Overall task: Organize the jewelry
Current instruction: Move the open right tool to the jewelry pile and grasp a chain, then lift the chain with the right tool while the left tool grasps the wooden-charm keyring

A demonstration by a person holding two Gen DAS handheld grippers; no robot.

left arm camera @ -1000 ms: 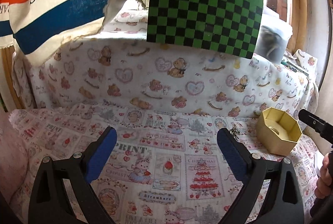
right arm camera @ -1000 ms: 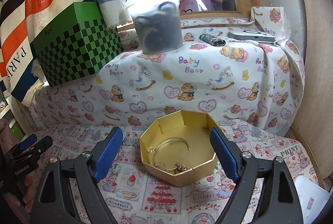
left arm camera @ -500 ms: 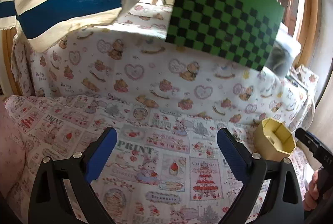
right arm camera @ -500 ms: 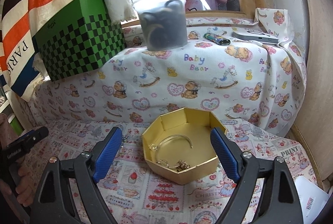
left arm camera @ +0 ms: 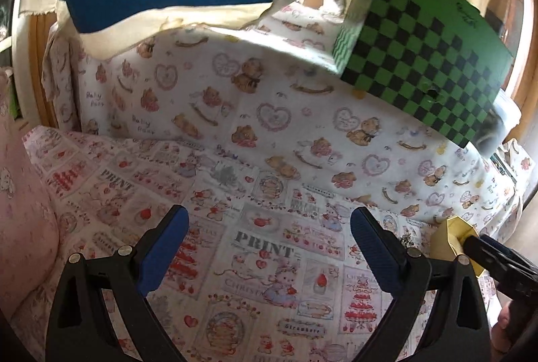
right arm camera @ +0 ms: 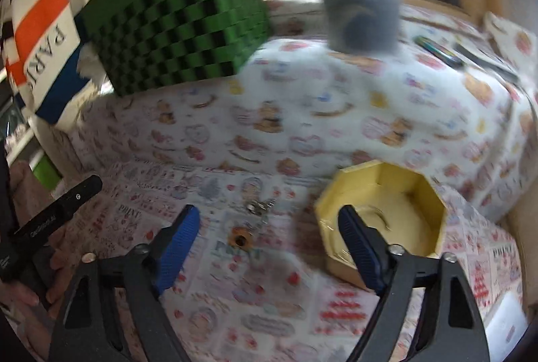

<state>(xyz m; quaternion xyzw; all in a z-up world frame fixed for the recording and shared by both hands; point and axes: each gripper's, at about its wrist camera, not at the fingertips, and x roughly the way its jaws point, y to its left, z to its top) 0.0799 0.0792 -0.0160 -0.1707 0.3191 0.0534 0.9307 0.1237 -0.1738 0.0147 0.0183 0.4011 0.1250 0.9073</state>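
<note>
Gold octagonal cardboard box sits on the printed cloth-covered table, a thin bangle inside. Small silver jewelry lies just left. Left gripper and right gripper are both spread, empty.

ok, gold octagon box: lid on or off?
Off. The gold box sits open-topped, with its inner walls and floor visible and a thin bangle inside. No lid in view.
</note>
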